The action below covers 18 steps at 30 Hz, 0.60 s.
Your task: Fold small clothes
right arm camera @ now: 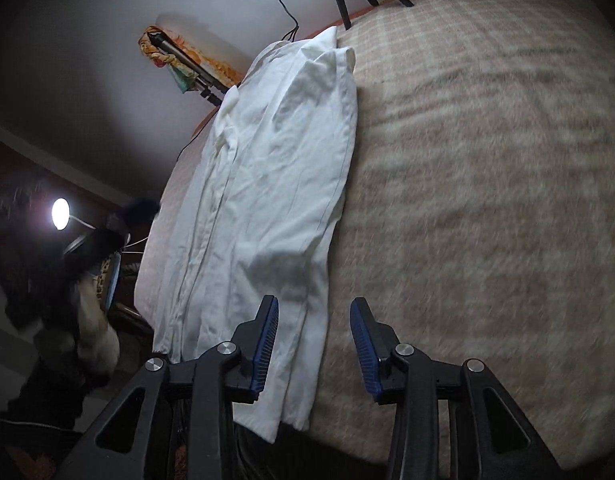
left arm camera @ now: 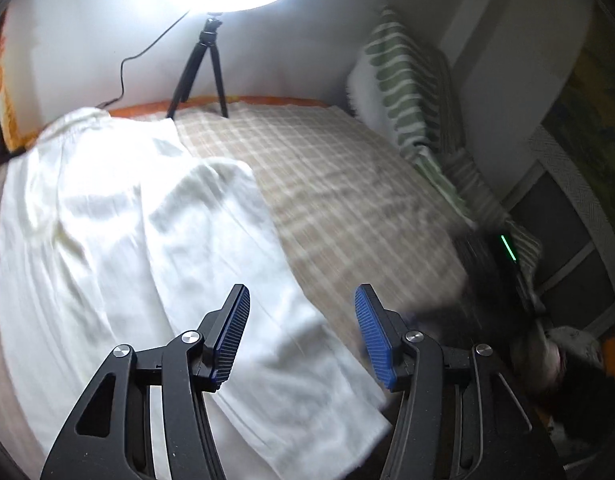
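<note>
Two grippers angled down over bed. Left gripper [left arm camera: 302, 334] above near edge of white garment [left arm camera: 119, 240], jaws apart, nothing between. Right gripper [right arm camera: 313, 344] beside garment's right edge, jaws apart, empty. Garment spread lengthwise on checked blanket [left arm camera: 347, 184].

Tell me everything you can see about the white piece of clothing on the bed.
The white garment is thin, creased fabric that looks like cotton, lying flat on the checked beige blanket. It lies as a long strip, one side apparently turned over the rest, its straight hemmed edge running the length. It reaches from near the tripod at the far edge to the near edge, where its end overhangs slightly. Both grippers stand open above it; nothing but the blanket touches it. What kind of garment it is cannot be told.
</note>
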Available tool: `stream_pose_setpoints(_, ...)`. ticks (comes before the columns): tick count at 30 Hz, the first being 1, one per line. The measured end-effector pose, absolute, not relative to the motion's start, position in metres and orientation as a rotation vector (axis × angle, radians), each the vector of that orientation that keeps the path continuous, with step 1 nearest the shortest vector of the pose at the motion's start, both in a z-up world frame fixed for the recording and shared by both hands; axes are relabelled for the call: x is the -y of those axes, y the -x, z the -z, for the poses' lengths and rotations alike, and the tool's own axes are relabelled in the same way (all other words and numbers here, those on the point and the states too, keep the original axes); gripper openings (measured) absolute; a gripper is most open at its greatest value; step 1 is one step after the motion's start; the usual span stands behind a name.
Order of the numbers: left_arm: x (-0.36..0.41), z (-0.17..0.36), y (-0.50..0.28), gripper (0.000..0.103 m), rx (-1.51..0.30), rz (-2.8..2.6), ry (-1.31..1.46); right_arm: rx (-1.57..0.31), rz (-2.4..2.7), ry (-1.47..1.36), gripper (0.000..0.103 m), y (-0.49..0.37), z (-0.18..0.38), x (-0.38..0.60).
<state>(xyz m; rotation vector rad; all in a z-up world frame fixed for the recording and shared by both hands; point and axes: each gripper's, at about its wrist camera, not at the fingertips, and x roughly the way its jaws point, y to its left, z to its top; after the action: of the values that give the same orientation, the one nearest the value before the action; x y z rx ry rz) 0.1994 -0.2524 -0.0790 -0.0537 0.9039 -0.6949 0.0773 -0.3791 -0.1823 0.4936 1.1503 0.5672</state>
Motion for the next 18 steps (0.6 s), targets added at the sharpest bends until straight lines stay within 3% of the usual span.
stream_pose_setpoints(3, 0.266, 0.073, -0.241, 0.054, -0.930, 0.671, 0.035, -1.148, -0.563, -0.508, 0.048, -0.055, 0.192, 0.368)
stream_pose_setpoints(12, 0.320, 0.120, -0.323, 0.056, -1.088, 0.556, 0.054, -1.081, -0.456, -0.497, 0.047, -0.025, 0.199, 0.347)
stream_pose_setpoints(18, 0.338, 0.174, -0.353, 0.056, -1.189, 0.344, 0.054, -1.063, -0.371, -0.438, 0.018, -0.015, 0.198, 0.337)
